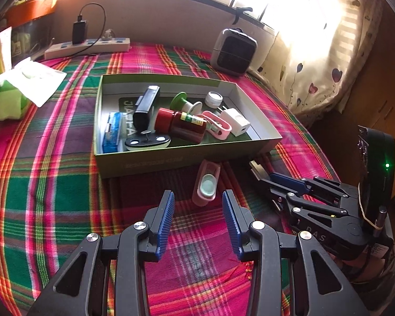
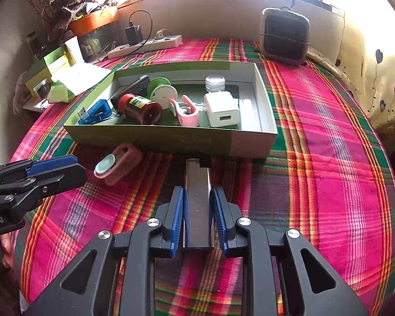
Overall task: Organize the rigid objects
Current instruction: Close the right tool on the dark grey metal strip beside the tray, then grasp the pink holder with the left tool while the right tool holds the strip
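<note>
A green-walled open box (image 1: 171,162) (image 2: 187,142) lies on the plaid cloth and holds several small objects: a red-capped bottle (image 1: 183,125) (image 2: 141,108), a white charger (image 1: 235,121) (image 2: 222,109), a pink clip (image 1: 217,126) (image 2: 187,112), a green spool (image 1: 183,102) (image 2: 160,90), a blue USB device (image 1: 112,133) (image 2: 94,112). A second pink clip (image 1: 206,184) (image 2: 115,167) lies on the cloth in front of the box, just ahead of my open, empty left gripper (image 1: 197,200) (image 2: 52,163). My right gripper (image 2: 197,192) (image 1: 276,181) is shut on a flat metallic bar (image 2: 197,197) (image 1: 258,169) pointing at the box.
A grey speaker-like device (image 1: 233,51) (image 2: 284,35) stands behind the box. A power strip with a black adapter (image 1: 88,46) (image 2: 147,43) lies at the back left. Green packets and paper (image 1: 26,84) sit at the left; a curtain (image 1: 337,52) hangs at right.
</note>
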{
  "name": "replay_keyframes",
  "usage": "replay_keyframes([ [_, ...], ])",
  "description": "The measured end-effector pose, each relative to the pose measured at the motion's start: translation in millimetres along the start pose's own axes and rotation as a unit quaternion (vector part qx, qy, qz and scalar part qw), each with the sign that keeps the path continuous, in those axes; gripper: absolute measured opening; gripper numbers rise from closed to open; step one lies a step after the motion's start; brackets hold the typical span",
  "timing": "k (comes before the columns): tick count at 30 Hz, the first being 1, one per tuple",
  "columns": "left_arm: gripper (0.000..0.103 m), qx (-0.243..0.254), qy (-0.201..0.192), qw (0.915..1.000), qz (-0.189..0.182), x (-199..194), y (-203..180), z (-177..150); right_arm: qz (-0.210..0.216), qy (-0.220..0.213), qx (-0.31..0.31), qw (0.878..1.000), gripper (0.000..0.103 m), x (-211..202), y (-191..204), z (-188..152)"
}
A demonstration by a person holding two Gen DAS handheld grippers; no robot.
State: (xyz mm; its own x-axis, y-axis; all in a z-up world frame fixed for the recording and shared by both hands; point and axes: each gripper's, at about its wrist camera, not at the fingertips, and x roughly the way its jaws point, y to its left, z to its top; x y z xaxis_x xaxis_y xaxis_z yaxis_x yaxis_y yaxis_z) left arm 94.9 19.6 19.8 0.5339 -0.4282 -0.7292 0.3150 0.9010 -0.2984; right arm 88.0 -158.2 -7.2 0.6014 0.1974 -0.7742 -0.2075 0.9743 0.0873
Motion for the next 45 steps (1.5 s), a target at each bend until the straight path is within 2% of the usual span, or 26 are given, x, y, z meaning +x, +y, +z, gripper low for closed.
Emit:
replay_keyframes([
  [11, 0.037, 0.014, 0.014, 0.9995, 0.024, 18.3, -14.3, 6.6, 0.003, -0.004, 0.022, 1.0, 0.024, -7.1, -28.8, -4.4],
  [18, 0.037, 0.029, 0.021, 0.9978, 0.056, 29.8, -21.4, 8.8, 0.007, -0.007, 0.03, 0.999, 0.024, -11.0, -40.0, -6.1],
  [29, 0.037, 0.033, 0.027, 0.9966, 0.07, 39.2, -25.2, 13.1, 0.016, -0.007, 0.032, 0.999, 0.024, -10.6, -42.7, -6.1],
  [40, 0.037, 0.059, 0.022, 0.9927, 0.103, 45.0, -33.8, 13.5, 0.02, -0.007, 0.031, 0.999, 0.024, -9.8, -42.9, -6.7],
  [45, 0.024, 0.055, 0.022, 0.9933, 0.099, 43.8, -32.4, 13.5, 0.02, -0.007, 0.031, 0.999, 0.024, -9.9, -42.2, -6.6],
])
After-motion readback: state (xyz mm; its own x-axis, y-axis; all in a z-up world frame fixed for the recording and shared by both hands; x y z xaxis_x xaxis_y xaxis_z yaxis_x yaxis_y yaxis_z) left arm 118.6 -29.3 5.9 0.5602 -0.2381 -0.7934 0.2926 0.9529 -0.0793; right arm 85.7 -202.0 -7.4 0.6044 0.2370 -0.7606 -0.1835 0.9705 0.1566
